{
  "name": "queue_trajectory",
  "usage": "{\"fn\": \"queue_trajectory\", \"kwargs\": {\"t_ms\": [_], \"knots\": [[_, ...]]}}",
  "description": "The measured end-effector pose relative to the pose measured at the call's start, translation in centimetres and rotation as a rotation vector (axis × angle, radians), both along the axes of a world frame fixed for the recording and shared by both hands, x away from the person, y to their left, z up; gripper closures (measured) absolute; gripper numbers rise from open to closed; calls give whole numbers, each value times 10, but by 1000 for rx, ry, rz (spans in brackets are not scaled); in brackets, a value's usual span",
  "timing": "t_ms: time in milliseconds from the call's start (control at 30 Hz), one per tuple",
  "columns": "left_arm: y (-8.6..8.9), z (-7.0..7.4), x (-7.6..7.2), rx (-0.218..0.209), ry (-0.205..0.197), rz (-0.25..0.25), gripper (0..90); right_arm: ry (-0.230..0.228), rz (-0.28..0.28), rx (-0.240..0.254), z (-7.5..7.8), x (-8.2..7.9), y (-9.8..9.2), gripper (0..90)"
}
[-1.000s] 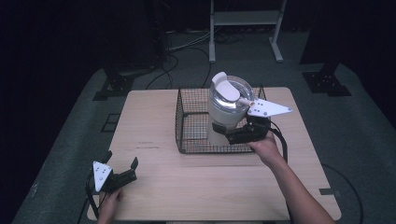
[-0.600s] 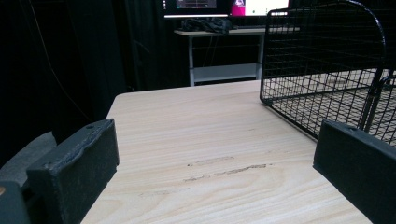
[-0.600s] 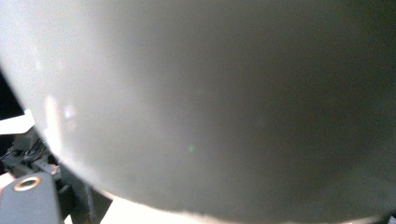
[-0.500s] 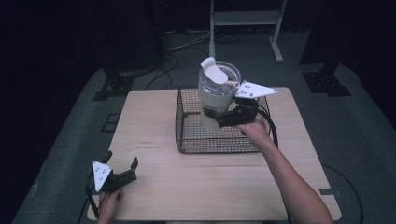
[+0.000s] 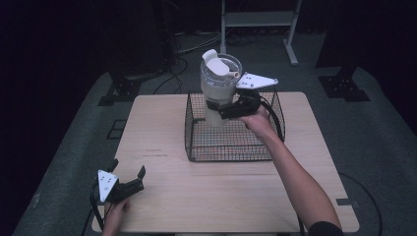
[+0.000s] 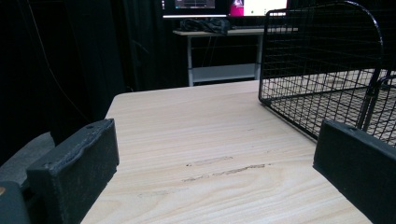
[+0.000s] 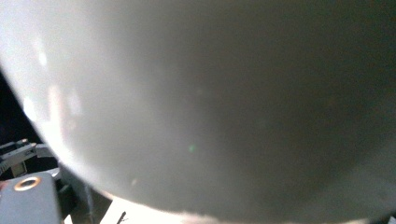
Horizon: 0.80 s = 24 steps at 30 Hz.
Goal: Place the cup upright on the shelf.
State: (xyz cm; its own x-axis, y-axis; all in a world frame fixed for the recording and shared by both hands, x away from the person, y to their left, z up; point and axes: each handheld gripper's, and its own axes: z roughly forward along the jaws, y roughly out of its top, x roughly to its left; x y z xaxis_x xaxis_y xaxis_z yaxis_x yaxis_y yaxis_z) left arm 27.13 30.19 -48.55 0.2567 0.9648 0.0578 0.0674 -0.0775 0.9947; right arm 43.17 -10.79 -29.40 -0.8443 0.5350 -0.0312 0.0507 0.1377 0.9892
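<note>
A white tumbler [image 5: 219,87] with a clear lid and a flip tab is held upright above the black wire basket [image 5: 231,145], its base still below the rim's level. My right gripper [image 5: 219,107] is shut on the tumbler's lower body, coming in from the right. In the right gripper view the tumbler's pale wall [image 7: 210,107] sits right against the camera. My left gripper [image 5: 129,180] rests open on the table's front left corner, nothing between its jaws. In the left gripper view the basket [image 6: 327,70] stands ahead to the right.
The light wood table [image 5: 162,128] has bare room left of and in front of the basket. A white desk frame [image 5: 258,19] and cables lie on the dark floor behind. A monitor and desk [image 6: 219,28] show far off in the left gripper view.
My right gripper has lifted the tumbler up out of the basket and carried it left and toward the far side. The left gripper has stayed still.
</note>
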Motion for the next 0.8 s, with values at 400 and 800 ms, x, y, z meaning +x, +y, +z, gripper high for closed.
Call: {"fn": "queue_trajectory", "kwargs": {"t_ms": [400, 800], "knots": [[0, 0, 0, 7, -3, -3, 0, 59, -4, -8, -22, 35, 10, 88], [0, 0, 0, 6, -4, -7, 0, 108, 1, -54, -48, 55, 18, 88]]}}
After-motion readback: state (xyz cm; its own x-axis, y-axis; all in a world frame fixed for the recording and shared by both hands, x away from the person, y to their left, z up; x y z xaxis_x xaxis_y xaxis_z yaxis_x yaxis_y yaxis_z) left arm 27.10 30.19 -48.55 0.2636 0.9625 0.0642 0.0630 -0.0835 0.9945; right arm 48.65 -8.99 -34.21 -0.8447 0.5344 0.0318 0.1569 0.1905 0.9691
